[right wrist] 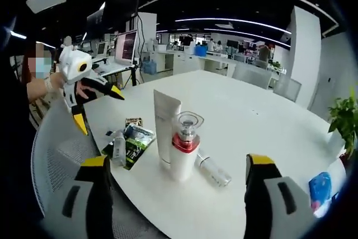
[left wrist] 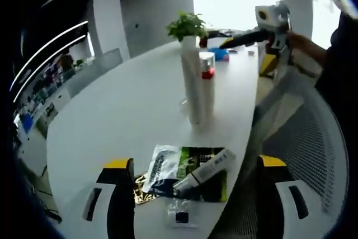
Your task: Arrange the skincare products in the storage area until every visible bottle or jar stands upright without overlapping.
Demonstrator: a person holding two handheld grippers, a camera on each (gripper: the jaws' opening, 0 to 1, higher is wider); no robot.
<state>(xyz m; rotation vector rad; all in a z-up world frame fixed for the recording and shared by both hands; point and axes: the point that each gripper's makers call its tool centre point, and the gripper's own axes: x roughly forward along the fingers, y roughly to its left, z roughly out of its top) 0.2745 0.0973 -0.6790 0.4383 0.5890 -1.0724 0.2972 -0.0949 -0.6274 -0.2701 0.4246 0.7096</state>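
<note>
White table edge: a small tube point(left wrist: 204, 170) lies flat across a green sachet point(left wrist: 184, 172), nearest the left gripper point(left wrist: 196, 194).
Left tongs: jaws spread wide, holding nothing.
Right tongs: right gripper point(right wrist: 176, 194) likewise wide apart and empty.
Upright so far: tall white tube point(right wrist: 166, 127) and red-collared pump bottle point(right wrist: 184, 146), touching.
Behind them: clear vial point(right wrist: 212, 170) lying down.
Step, I judge: standing up what still lies flat; next, close on a tube.

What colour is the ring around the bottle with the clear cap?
Red, on the white bottle; clearest in the right gripper view.
</note>
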